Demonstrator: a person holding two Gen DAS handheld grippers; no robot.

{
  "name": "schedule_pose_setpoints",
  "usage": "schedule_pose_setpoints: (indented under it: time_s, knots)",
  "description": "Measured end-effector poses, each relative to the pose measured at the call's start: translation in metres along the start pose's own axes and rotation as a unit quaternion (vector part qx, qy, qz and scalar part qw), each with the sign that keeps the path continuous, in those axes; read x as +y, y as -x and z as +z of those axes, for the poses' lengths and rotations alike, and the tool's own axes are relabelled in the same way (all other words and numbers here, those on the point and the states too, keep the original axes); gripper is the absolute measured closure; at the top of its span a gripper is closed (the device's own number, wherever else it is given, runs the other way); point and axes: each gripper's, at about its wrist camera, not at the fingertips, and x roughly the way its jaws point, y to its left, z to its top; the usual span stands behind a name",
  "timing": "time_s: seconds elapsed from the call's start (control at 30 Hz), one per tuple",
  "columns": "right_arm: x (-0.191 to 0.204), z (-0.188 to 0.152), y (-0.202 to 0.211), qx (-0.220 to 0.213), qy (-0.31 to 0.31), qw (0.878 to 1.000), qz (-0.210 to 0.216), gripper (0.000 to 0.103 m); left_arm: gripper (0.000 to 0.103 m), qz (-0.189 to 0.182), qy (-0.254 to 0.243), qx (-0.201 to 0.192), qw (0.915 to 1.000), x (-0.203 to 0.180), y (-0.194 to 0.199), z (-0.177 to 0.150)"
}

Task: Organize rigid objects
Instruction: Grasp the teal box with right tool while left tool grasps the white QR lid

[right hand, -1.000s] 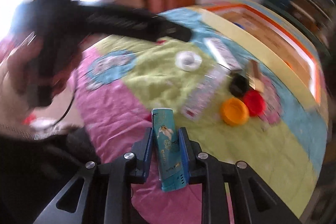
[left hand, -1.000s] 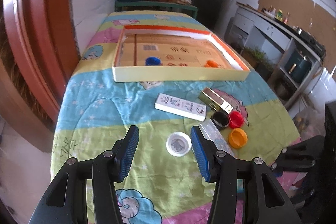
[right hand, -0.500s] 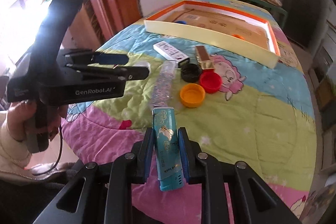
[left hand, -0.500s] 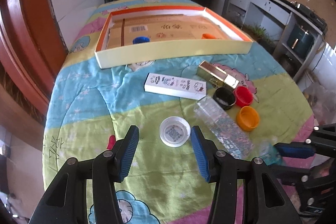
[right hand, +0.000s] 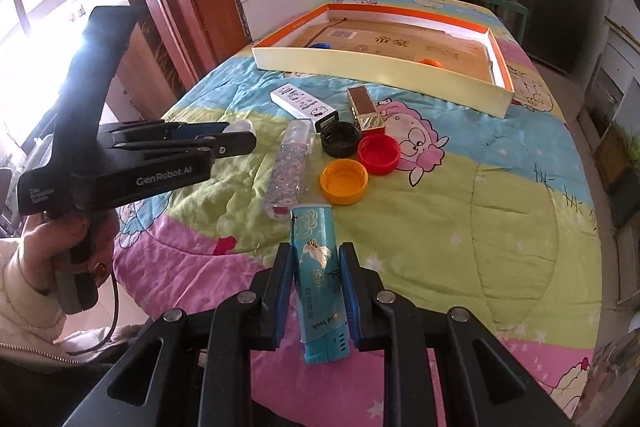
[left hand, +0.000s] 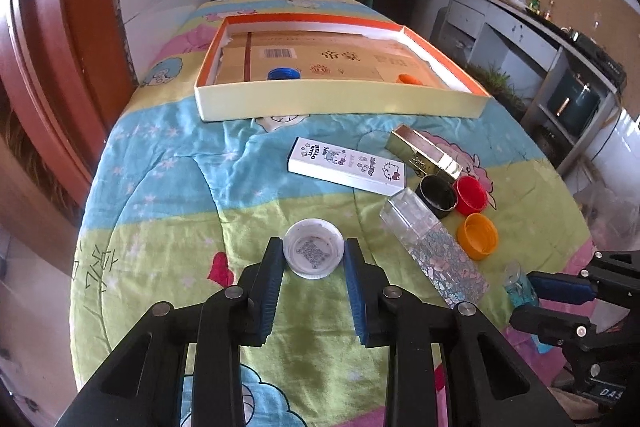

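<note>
My left gripper (left hand: 313, 259) is shut on a white bottle cap (left hand: 313, 248), pads touching both its sides. It also shows in the right wrist view (right hand: 224, 137) at the left. My right gripper (right hand: 316, 267) is shut on a teal box (right hand: 318, 279) and holds it above the quilt. On the quilt lie a white Hello Kitty box (left hand: 347, 165), a gold box (left hand: 424, 155), a clear floral box (left hand: 434, 247), and black (left hand: 436, 191), red (left hand: 471, 189) and orange (left hand: 478, 235) caps.
A shallow orange-rimmed box (left hand: 340, 102) at the far end of the table holds a blue cap (left hand: 283, 73) and an orange cap (left hand: 409, 79). A wooden door (left hand: 60, 39) stands at the left. Shelves and a cabinet stand at the right.
My left gripper has moved forward around the white cap and closed on it. My right gripper still holds the teal box, shifted slightly.
</note>
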Motion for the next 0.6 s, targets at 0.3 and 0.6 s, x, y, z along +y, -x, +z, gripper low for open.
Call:
schedule_pose_setpoints:
  time_s: [0.3,0.6]
  knots:
    - [-0.005,0.012,0.006,-0.019,-0.013,1.000,-0.008,0.079,0.072,-0.008,0.012,-0.007,0.9999,0.002,0.008,0.004]
    - [-0.006,0.029,0.007,-0.037,-0.012,0.999,-0.011,0.080,0.072,-0.016,0.016,-0.025,0.9994,0.000,0.021,0.019]
